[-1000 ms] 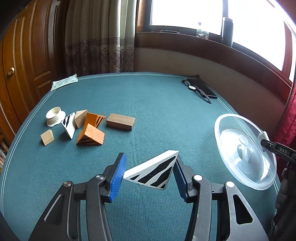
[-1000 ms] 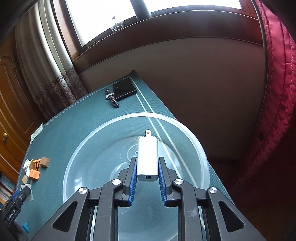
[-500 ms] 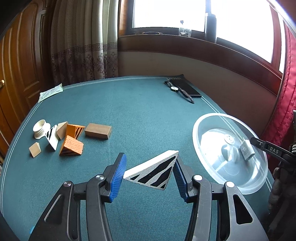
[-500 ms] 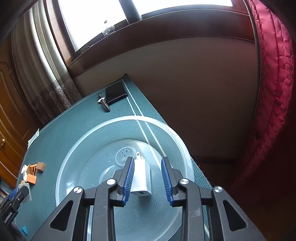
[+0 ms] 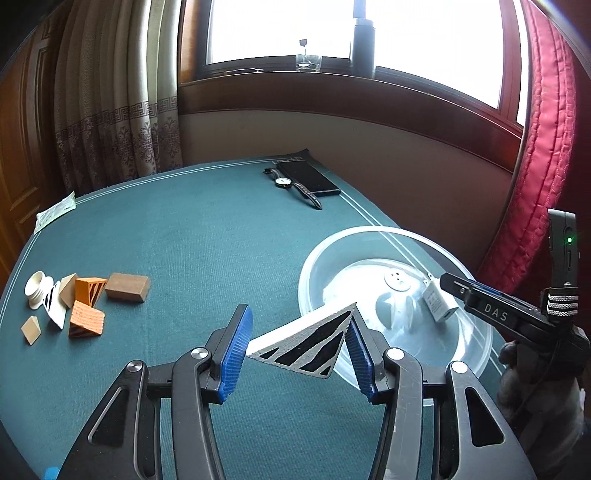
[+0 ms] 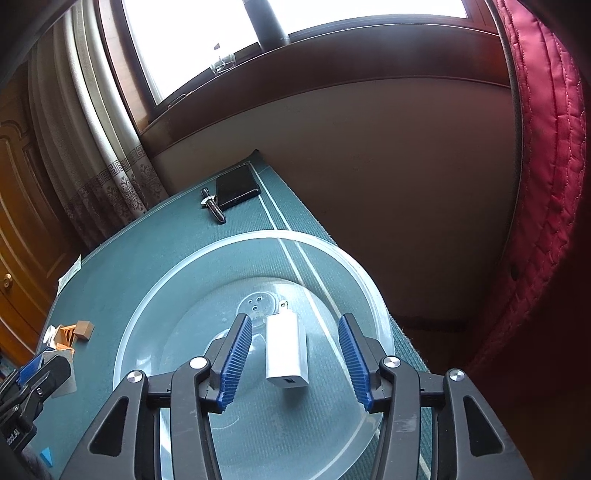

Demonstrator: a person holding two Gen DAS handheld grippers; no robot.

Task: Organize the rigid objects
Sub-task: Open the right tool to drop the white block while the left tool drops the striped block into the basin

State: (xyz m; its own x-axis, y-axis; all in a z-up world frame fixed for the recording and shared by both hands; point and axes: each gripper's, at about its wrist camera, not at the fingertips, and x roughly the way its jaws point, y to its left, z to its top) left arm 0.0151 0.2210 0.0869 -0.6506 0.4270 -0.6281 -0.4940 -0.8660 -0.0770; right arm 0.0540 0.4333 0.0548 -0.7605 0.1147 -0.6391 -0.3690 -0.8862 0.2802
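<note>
Gathering is under way: the right gripper, jaws opening, leaves the white charger loose in the clear bowl, while the left gripper, clamped on the striped wedge at the bowl's near rim, next must carry it over and let go.

bowl near rim hidden behind gripper frame | left gripper cut off at picture edge | small blocks too tiny to tell apart | window overexposed
</note>
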